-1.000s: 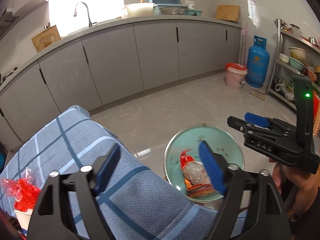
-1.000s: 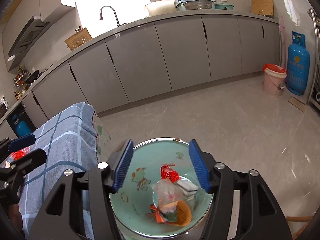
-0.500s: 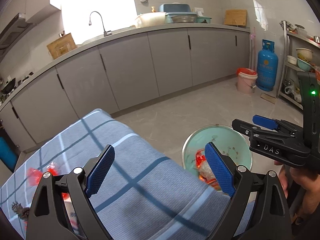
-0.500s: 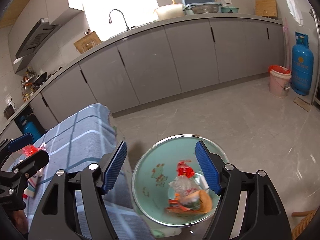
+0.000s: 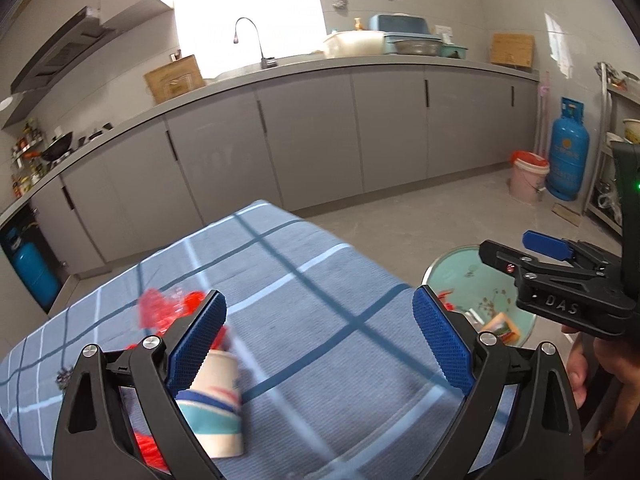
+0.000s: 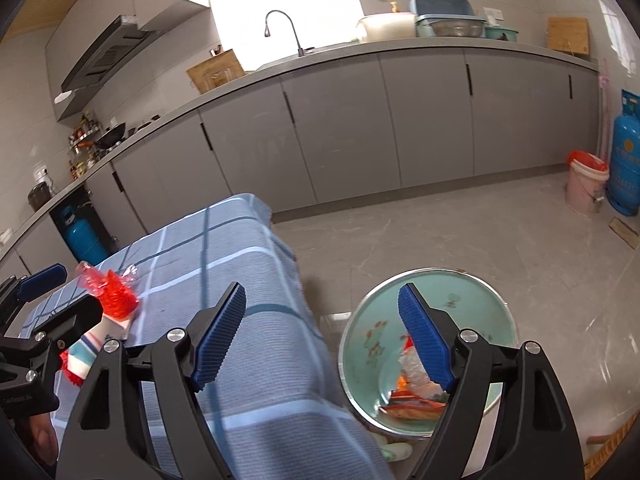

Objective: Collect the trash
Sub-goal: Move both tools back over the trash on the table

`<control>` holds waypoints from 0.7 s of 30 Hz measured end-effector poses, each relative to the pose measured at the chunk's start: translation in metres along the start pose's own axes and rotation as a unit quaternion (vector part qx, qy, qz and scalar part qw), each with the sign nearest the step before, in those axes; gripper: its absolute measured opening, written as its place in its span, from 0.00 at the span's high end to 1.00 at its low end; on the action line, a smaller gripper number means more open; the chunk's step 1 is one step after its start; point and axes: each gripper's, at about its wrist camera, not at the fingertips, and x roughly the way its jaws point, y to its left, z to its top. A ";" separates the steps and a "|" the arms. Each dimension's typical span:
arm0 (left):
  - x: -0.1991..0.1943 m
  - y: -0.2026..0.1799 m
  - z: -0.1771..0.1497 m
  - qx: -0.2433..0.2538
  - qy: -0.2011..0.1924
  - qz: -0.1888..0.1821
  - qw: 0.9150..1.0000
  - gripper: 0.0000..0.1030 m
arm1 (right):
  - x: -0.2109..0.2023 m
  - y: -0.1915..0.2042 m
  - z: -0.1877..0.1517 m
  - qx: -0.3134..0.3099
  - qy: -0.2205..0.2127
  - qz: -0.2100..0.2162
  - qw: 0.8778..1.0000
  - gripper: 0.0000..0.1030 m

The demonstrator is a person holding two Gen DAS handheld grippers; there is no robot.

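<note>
On the far left of the blue checked tablecloth (image 5: 304, 320), crumpled red plastic wrappers (image 6: 114, 294) lay against a paper cup (image 5: 216, 404) striped in white, teal and red, tipped on its side. Just beside the cup hovered the left gripper (image 5: 318, 336), its blue-padded jaws spread wide and holding nothing, one pad hanging over the cup's rim. Further right, the cloth draped over the table's edge toward the grey tiled floor (image 6: 460, 232). Beyond that edge sat a pale green enamel basin (image 6: 472, 292) holding collected trash: a clear plastic bag (image 6: 414, 370) and orange-red packaging (image 6: 412, 404). Above the basin's left side the right gripper (image 6: 322, 336) hung, jaws likewise wide apart and empty. Against the grey cabinets at far right stood a pink bucket (image 6: 586, 188) and a blue gas cylinder (image 6: 626, 160).
</note>
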 end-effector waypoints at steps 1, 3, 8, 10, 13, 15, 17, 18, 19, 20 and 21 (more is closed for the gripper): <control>-0.001 0.005 -0.001 -0.003 0.001 0.004 1.000 0.10 | 0.000 0.005 0.000 -0.003 0.001 0.003 1.000 0.24; -0.004 0.015 -0.005 -0.011 0.004 0.012 1.000 0.10 | -0.001 0.017 0.000 -0.010 0.004 0.009 1.000 0.23; -0.014 0.040 -0.014 -0.029 0.007 0.029 0.999 0.10 | -0.005 0.042 -0.002 -0.031 0.011 0.023 0.999 0.20; -0.018 0.052 -0.019 -0.035 0.009 0.040 0.999 0.10 | -0.007 0.054 -0.003 -0.040 0.012 0.029 0.999 0.19; -0.024 0.071 -0.029 -0.044 0.013 0.058 0.997 0.10 | -0.010 0.071 -0.006 -0.051 0.016 0.040 0.998 0.18; -0.027 0.083 -0.037 -0.049 0.017 0.077 0.996 0.10 | -0.010 0.083 -0.009 -0.058 0.019 0.047 0.997 0.16; -0.030 0.099 -0.044 -0.056 0.022 0.098 0.993 0.10 | -0.008 0.096 -0.014 -0.064 0.024 0.055 0.996 0.14; -0.031 0.107 -0.049 -0.060 0.026 0.109 0.992 0.10 | -0.007 0.103 -0.016 -0.068 0.028 0.061 0.995 0.14; -0.033 0.116 -0.054 -0.066 0.031 0.122 0.990 0.10 | -0.005 0.109 -0.018 -0.071 0.031 0.064 0.995 0.14; -0.033 0.123 -0.058 -0.070 0.034 0.130 0.988 0.10 | -0.002 0.118 -0.022 -0.076 0.038 0.070 0.994 0.14; -0.035 0.134 -0.063 -0.077 0.040 0.140 0.986 0.09 | 0.000 0.123 -0.023 -0.079 0.041 0.074 0.993 0.14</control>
